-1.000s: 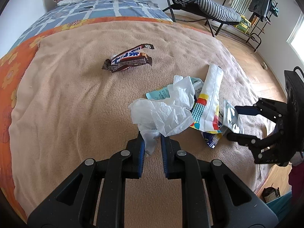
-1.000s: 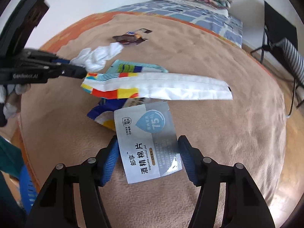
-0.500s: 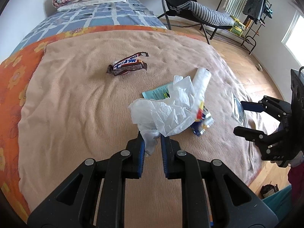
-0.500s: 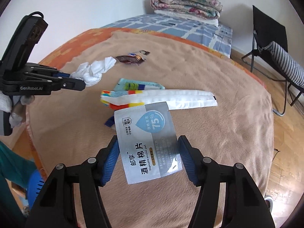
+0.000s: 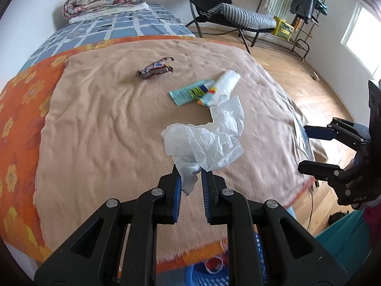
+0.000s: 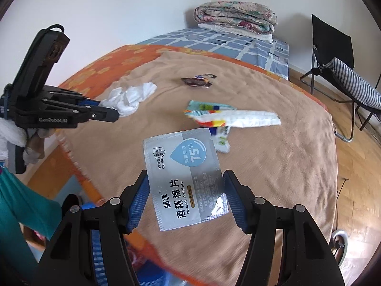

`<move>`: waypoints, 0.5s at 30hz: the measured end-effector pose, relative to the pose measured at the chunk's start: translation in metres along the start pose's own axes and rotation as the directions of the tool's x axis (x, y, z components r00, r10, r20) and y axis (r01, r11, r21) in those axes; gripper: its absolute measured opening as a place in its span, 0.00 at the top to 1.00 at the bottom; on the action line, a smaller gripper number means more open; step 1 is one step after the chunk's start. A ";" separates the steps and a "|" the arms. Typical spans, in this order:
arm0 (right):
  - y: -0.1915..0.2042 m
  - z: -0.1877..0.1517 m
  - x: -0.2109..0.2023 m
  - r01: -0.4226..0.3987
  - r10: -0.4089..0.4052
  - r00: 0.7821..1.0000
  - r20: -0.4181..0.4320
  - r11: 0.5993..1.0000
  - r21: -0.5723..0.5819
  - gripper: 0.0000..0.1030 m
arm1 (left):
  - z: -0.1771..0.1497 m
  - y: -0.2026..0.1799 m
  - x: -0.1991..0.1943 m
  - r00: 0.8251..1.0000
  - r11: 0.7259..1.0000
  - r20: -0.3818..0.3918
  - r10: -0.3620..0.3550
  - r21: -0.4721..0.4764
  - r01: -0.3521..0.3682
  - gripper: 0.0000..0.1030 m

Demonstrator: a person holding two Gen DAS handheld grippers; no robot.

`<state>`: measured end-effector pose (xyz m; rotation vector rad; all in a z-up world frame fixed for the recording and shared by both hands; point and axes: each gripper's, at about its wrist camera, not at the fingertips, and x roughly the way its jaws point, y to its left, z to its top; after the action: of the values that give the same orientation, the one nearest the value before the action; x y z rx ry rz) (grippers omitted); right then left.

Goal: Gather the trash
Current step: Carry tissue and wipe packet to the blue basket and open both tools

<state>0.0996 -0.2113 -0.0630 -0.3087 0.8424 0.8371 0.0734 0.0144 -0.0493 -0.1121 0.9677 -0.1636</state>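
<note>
left tool (image 5: 190, 178) pinches the limp, featherlight tissue (image 5: 207, 143) by one corner above the bed (image 5: 95, 124); right tool (image 6: 185, 190) clamps the slick alcohol pad sachet (image 6: 183, 178) by its edges.

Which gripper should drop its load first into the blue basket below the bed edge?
Left, probably. The left gripper, shut on the crumpled tissue, has the blue basket right beneath it. The right gripper holds the alcohol pad packet above blanket.
</note>
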 end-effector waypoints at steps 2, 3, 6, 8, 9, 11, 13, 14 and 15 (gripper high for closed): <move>0.011 -0.009 -0.006 0.001 -0.001 1.000 0.003 1.000 0.007 0.41 | -0.011 -0.005 -0.004 1.000 1.000 -0.005 -0.005 0.011 0.006 0.86; 0.018 -0.014 -0.009 0.008 -0.008 1.000 0.004 1.000 0.005 0.41 | -0.017 -0.008 -0.007 1.000 1.000 -0.010 -0.013 0.013 0.013 0.86; 0.032 -0.029 -0.016 0.015 -0.015 1.000 0.003 1.000 0.015 0.40 | -0.037 -0.017 -0.013 0.999 0.999 -0.021 -0.025 0.032 0.026 0.86; 0.038 -0.039 -0.021 0.018 -0.018 1.000 0.004 0.999 0.031 0.40 | -0.050 -0.024 -0.016 0.999 0.998 -0.028 -0.028 0.047 0.029 0.86; 0.041 -0.045 -0.023 0.015 -0.015 1.000 0.005 0.999 0.043 0.40 | -0.057 -0.027 -0.018 0.999 0.998 -0.031 -0.030 0.054 0.031 0.86; 0.045 -0.056 -0.025 0.009 -0.009 1.000 -0.002 0.998 0.068 0.40 | -0.071 -0.033 -0.022 0.999 0.997 -0.038 -0.034 0.062 0.036 0.86; 0.050 -0.064 -0.026 -0.001 0.002 1.000 -0.015 0.997 0.081 0.40 | -0.087 -0.039 -0.023 0.998 0.997 -0.050 -0.036 0.069 0.039 0.86; 0.052 -0.070 -0.026 -0.007 0.009 1.000 -0.021 0.996 0.088 0.40 | -0.093 -0.041 -0.023 0.998 0.996 -0.057 -0.036 0.074 0.040 0.86; 0.054 -0.073 -0.026 -0.009 0.012 1.000 -0.026 0.996 0.092 0.40 | -0.100 -0.044 -0.023 0.997 0.996 -0.066 -0.036 0.080 0.041 0.86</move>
<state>0.0097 -0.2296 -0.0864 -0.2353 0.9055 0.8030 -0.0259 -0.0269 -0.0797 -0.0510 1.0219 -0.2432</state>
